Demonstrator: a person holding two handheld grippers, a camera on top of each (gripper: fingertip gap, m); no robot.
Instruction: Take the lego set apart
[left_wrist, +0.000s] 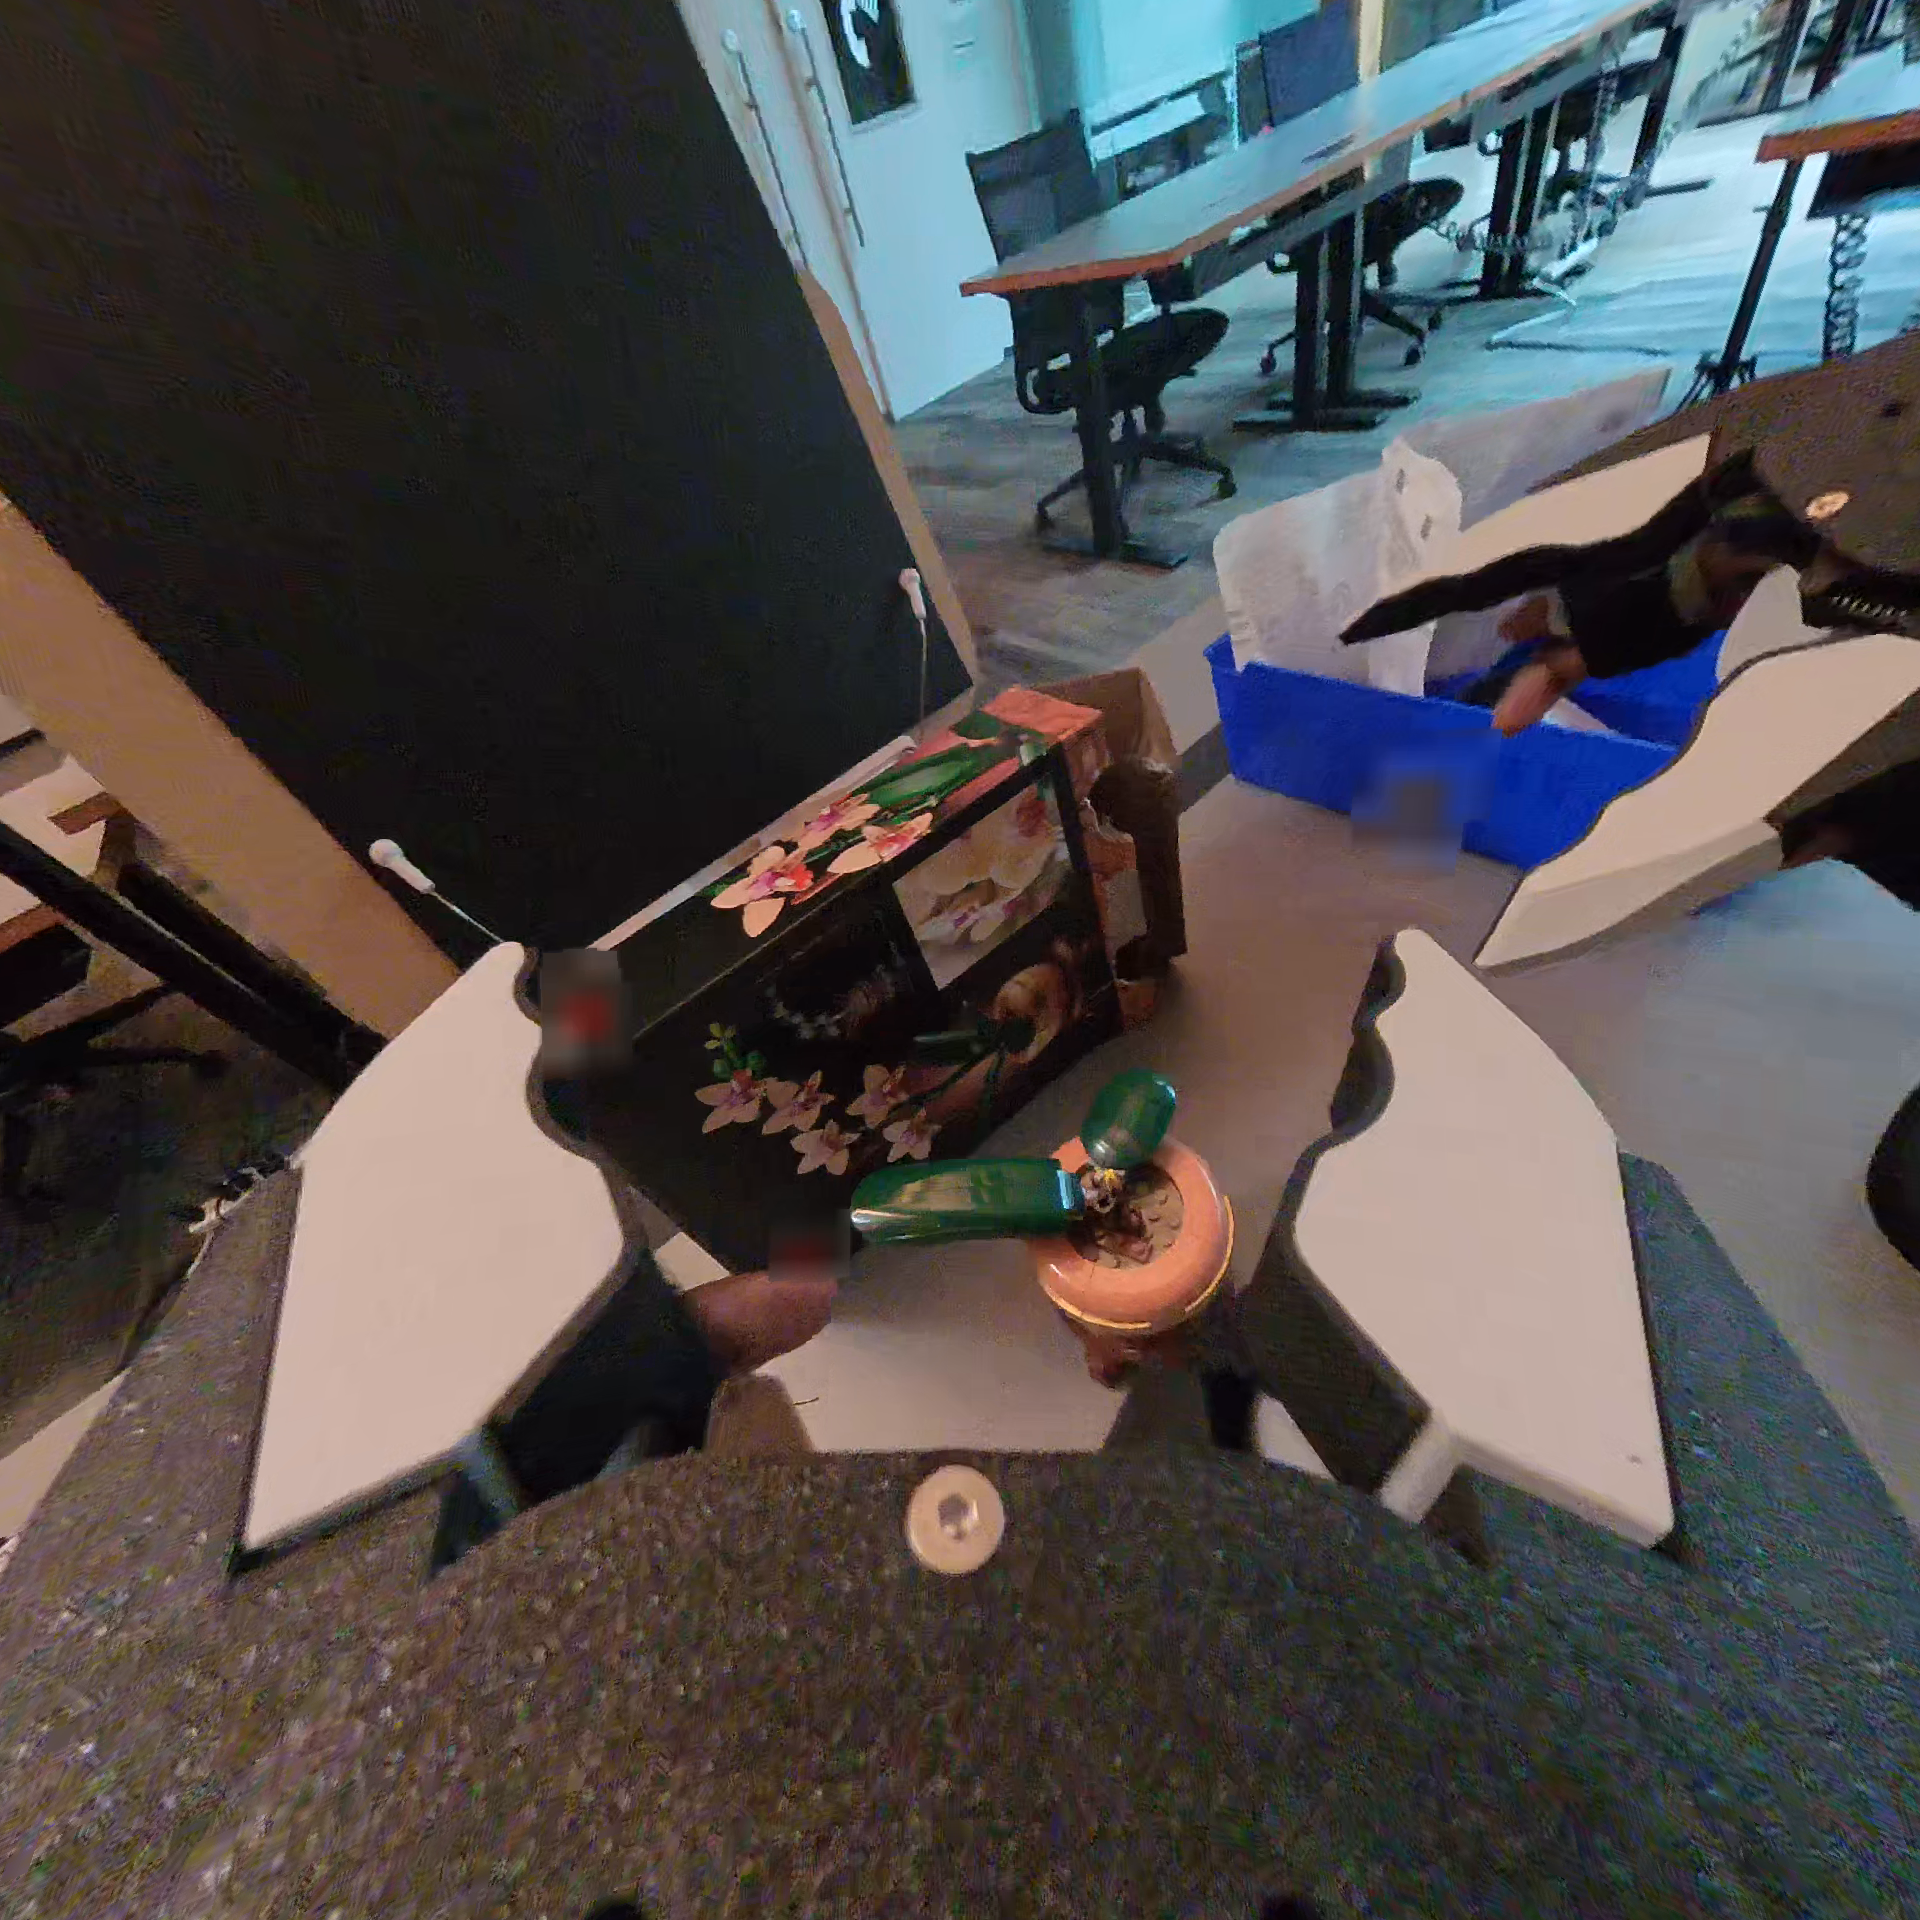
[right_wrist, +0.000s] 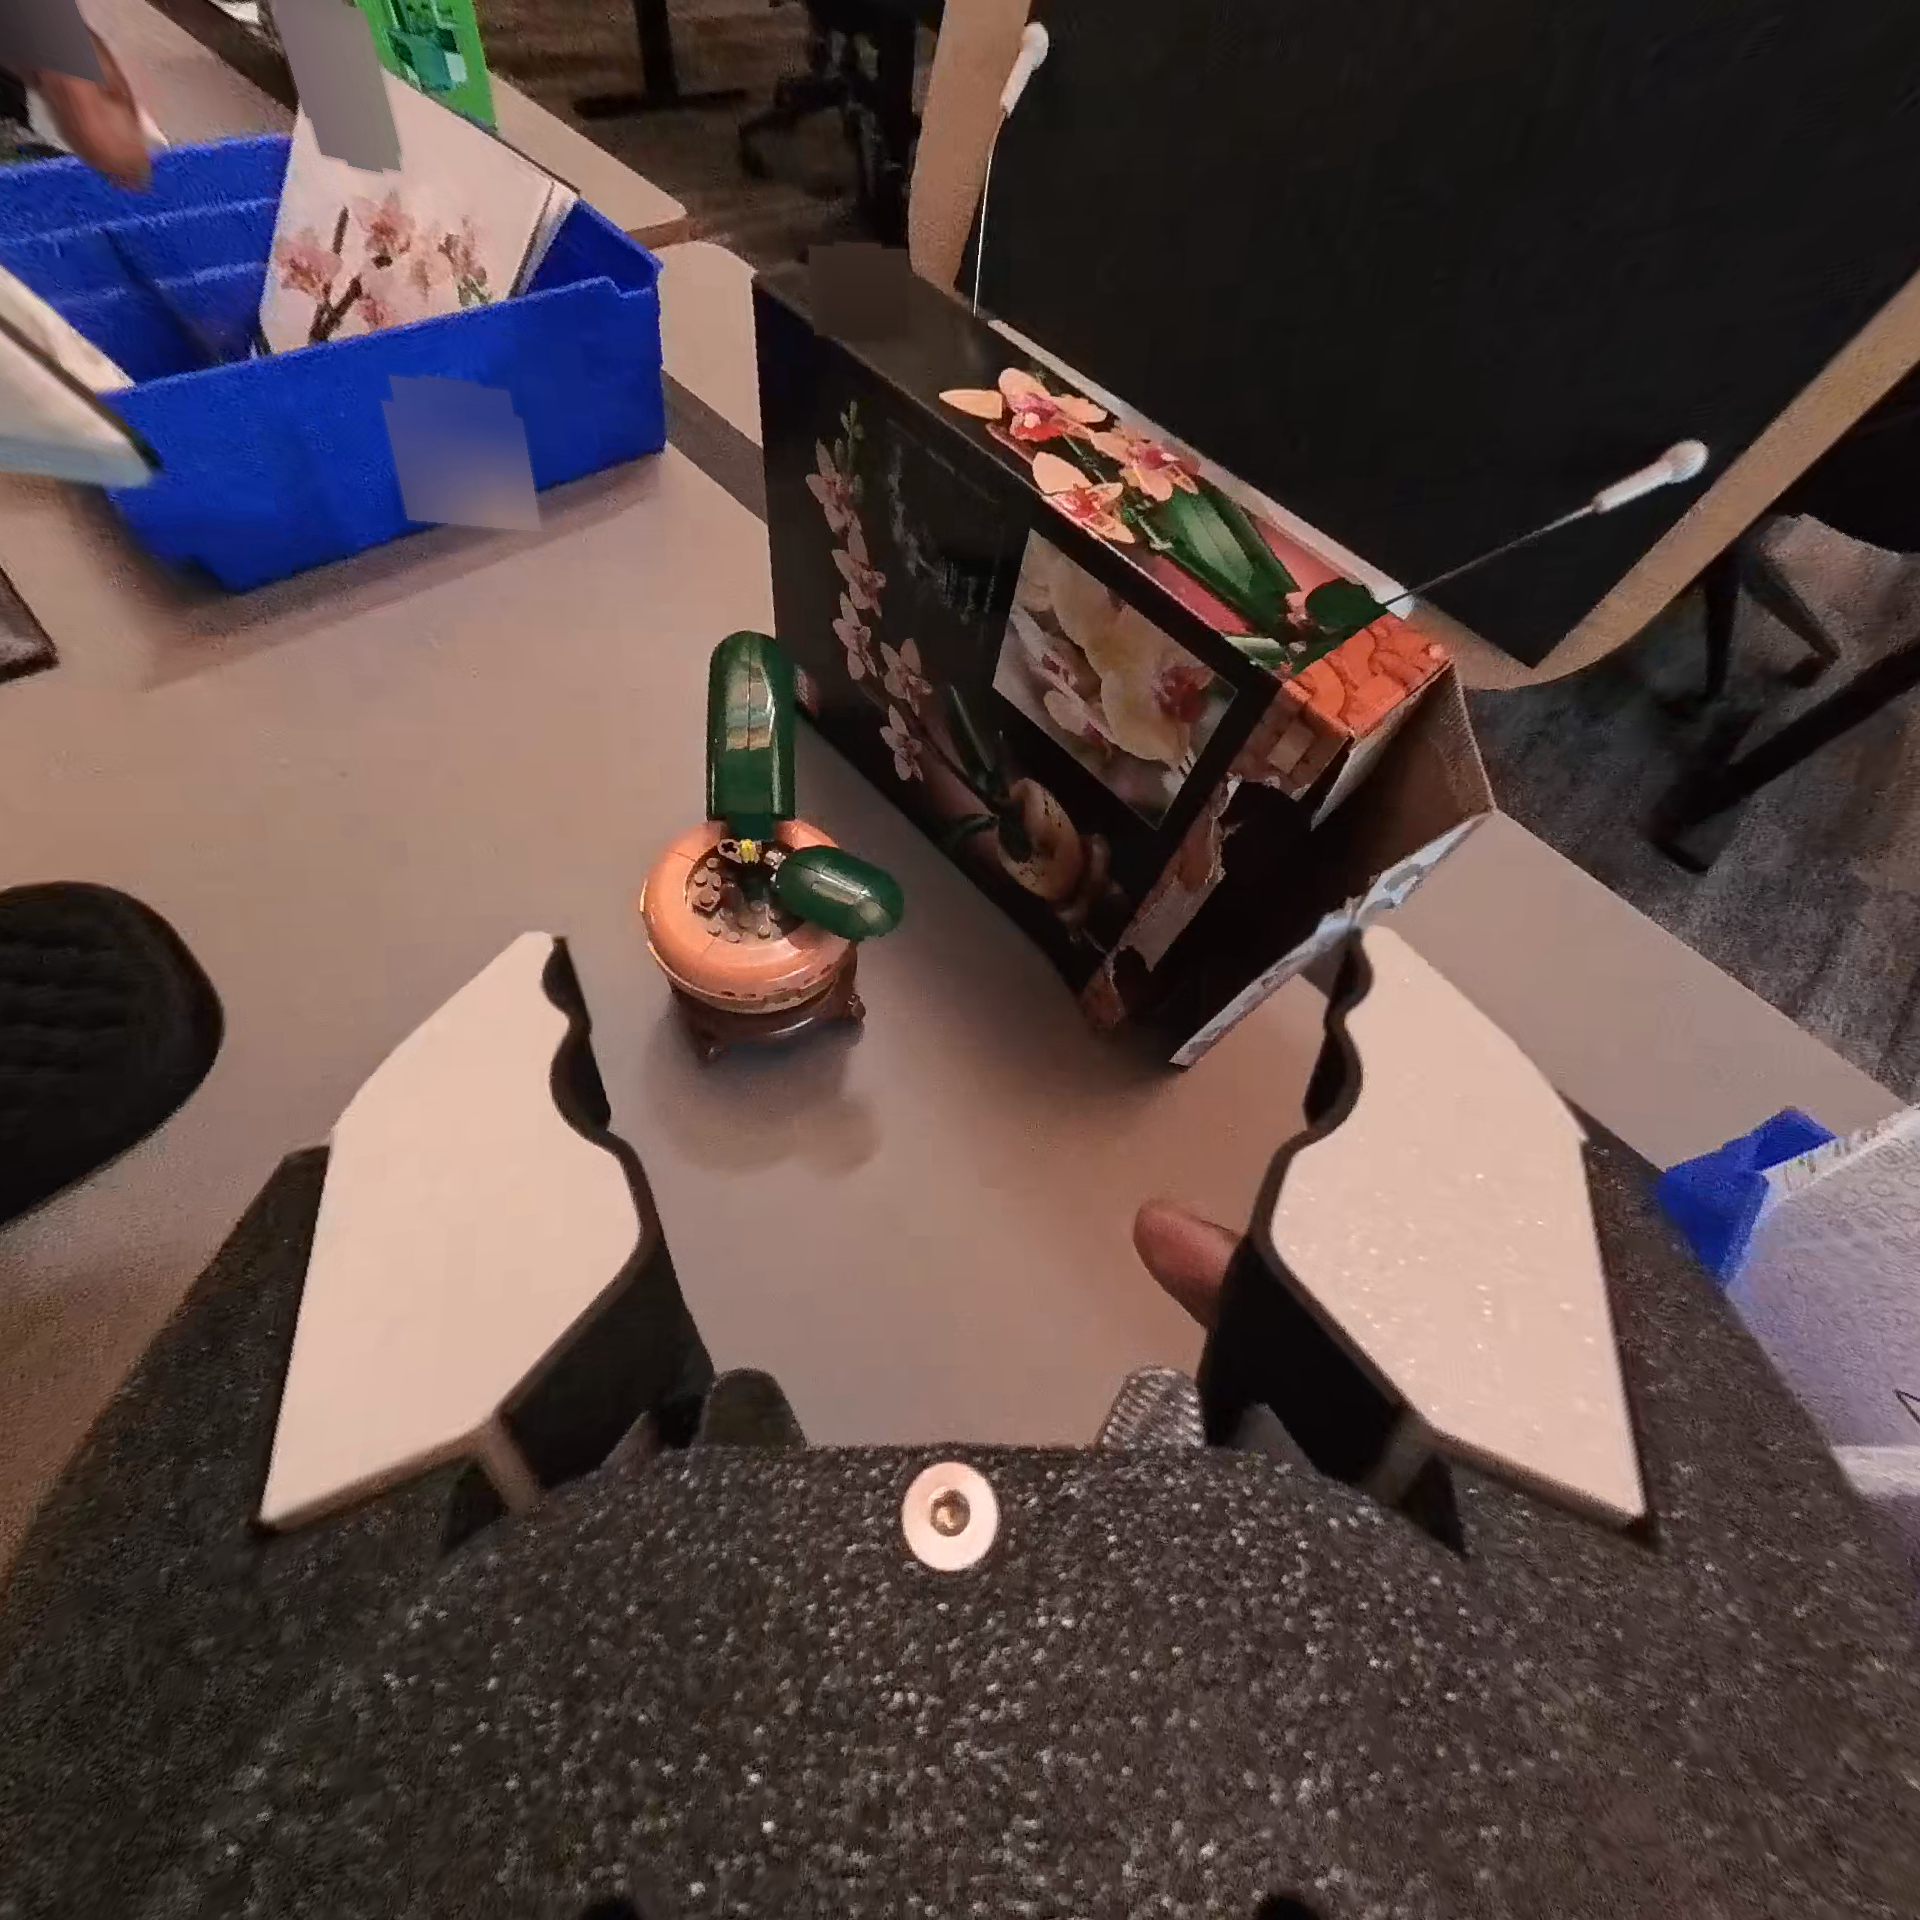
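from the left gripper's camera, the left gripper (left_wrist: 951, 1049) hangs over the grey worktop (left_wrist: 1621, 1049) with its two fingers spread wide and nothing between them. just ahead stands the printed orchid box (left_wrist: 883, 956), and right of centre, close against the inner edge of the right-hand finger, sits what remains of the lego set: a terracotta-coloured brick pot (left_wrist: 1138, 1262) on a dark base, with a long green leaf (left_wrist: 961, 1200) lying nearly flat and pointing left across the gap, and a short rounded leaf (left_wrist: 1130, 1117) sticking up behind. further right, over the blue bin (left_wrist: 1382, 743), the right gripper shows side-on. in its own view the right gripper (right_wrist: 956, 1029) is likewise wide open and empty, the bin (right_wrist: 332, 426) at far left, the pot (right_wrist: 743, 935) ahead and left of centre, clear of both fingers, the long leaf (right_wrist: 750, 738) running away from the camera beside the box (right_wrist: 1049, 665), the short leaf (right_wrist: 840, 891) jutting right. i'd say the left gripper is nearer, so it would steady the pot; the long leaf's axis lies crosswise to it, so the right would need to close across the leaf's width.
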